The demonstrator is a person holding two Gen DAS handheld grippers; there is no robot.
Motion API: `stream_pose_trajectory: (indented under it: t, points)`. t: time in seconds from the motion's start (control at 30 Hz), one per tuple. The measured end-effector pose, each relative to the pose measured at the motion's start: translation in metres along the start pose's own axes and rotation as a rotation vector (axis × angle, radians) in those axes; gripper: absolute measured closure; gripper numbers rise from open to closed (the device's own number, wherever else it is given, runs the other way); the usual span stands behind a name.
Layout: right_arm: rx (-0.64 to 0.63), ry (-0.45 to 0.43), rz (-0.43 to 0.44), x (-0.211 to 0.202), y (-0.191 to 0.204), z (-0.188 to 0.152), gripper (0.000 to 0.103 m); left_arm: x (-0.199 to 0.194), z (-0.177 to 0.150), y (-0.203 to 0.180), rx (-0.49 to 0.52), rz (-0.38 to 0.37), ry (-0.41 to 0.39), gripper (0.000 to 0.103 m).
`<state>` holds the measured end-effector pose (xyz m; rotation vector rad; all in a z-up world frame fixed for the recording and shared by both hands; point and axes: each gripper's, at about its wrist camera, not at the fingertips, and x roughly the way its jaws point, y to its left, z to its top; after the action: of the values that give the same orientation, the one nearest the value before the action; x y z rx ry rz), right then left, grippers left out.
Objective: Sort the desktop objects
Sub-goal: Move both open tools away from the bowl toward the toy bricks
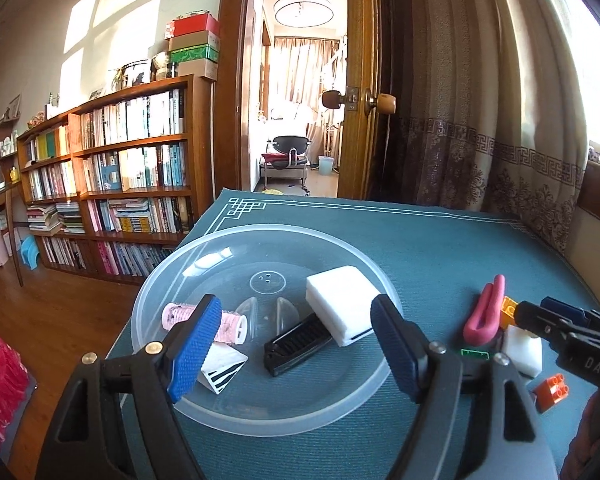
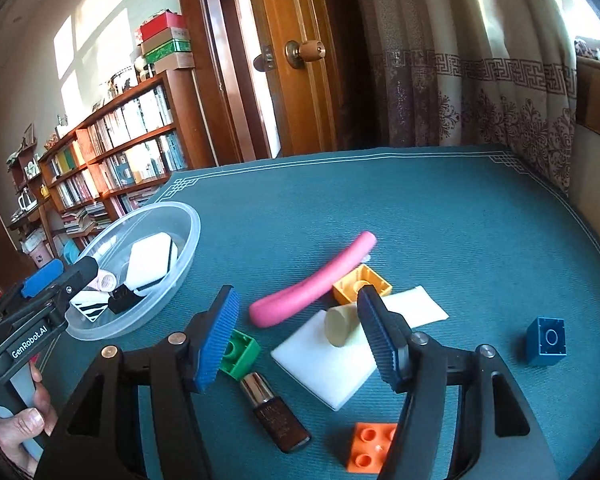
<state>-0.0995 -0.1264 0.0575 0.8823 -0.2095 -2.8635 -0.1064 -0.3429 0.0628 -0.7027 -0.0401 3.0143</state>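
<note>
The clear plastic bowl (image 1: 260,412) on the green desk (image 2: 440,216) is seen to hold a white sponge (image 1: 342,304), a pink hair roller (image 1: 232,326), a black comb-like piece (image 1: 298,344) and a striped packet (image 1: 224,372). The bowl lies directly under the left gripper (image 1: 296,348), whose jaws are spread wide and grip nothing. Only from the right wrist are a brown lipstick tube (image 2: 276,416), green brick (image 2: 240,354), blue block (image 2: 546,340) and cream cylinder (image 2: 340,326) shown (on a white pad (image 2: 328,364)), between and ahead of the right gripper (image 2: 298,336), its jaws also spread, empty.
</note>
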Motion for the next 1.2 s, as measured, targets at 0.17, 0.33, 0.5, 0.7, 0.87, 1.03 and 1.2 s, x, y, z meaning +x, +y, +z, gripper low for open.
stream_pose_trajectory:
  t: [0.17,0.33,0.5,0.7,0.87,1.03,1.2]
  points:
    - [0.019,0.004,-0.013,-0.019,-0.021,-0.011,0.038,0.0,-0.001,-0.009,0.027,-0.01,-0.002,0.022]
    - [0.032,0.023,-0.02,-0.035,-0.039,-0.025,0.038,-0.001,-0.002,-0.015,0.043,-0.029,-0.004,0.022]
    - [0.049,0.037,-0.019,-0.046,-0.049,-0.037,0.034,0.0,-0.004,-0.021,0.056,-0.062,0.005,0.021]
    - [0.054,0.061,-0.039,-0.053,-0.058,-0.053,0.032,-0.006,-0.004,-0.033,0.084,-0.103,0.002,0.021]
    - [0.063,0.089,-0.033,-0.051,-0.06,-0.06,0.032,-0.01,-0.005,-0.05,0.071,-0.204,0.03,0.021]
    - [0.04,0.092,-0.031,-0.05,-0.053,-0.061,0.032,-0.006,-0.015,-0.082,0.146,-0.24,0.066,0.021]
    - [0.024,0.106,-0.037,-0.047,-0.048,-0.062,0.032,0.0,-0.022,-0.105,0.224,-0.276,0.117,0.021]
